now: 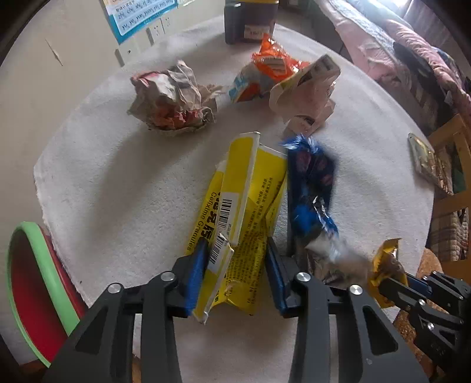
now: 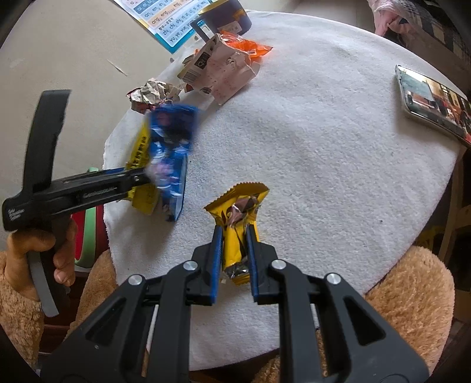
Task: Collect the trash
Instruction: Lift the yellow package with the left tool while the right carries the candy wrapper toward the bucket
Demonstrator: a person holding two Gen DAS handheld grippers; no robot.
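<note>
My left gripper (image 1: 237,244) is shut on a flattened yellow medicine box (image 1: 253,188), its blue pads pressing both sides. A blue wrapper (image 1: 309,176) shows blurred against the outer side of the right finger; whether it is gripped I cannot tell. In the right wrist view, the left gripper (image 2: 138,179) holds the yellow box (image 2: 141,147) and blue wrapper (image 2: 170,138) just above the table's left edge. My right gripper (image 2: 234,229) is shut on a yellow snack wrapper (image 2: 238,206) over the white cloth-covered table (image 2: 323,147). On the cloth lie a crumpled paper ball (image 1: 170,97), an orange wrapper (image 1: 265,70) and a crushed pale carton (image 1: 306,91).
A red bin with a green rim (image 1: 44,265) stands below the table's left edge. A phone (image 2: 429,100) lies at the right edge, and a dark container (image 1: 250,20) stands at the back. Brown plush fabric (image 2: 412,294) lines the near edge. A hand (image 2: 38,244) grips the left tool.
</note>
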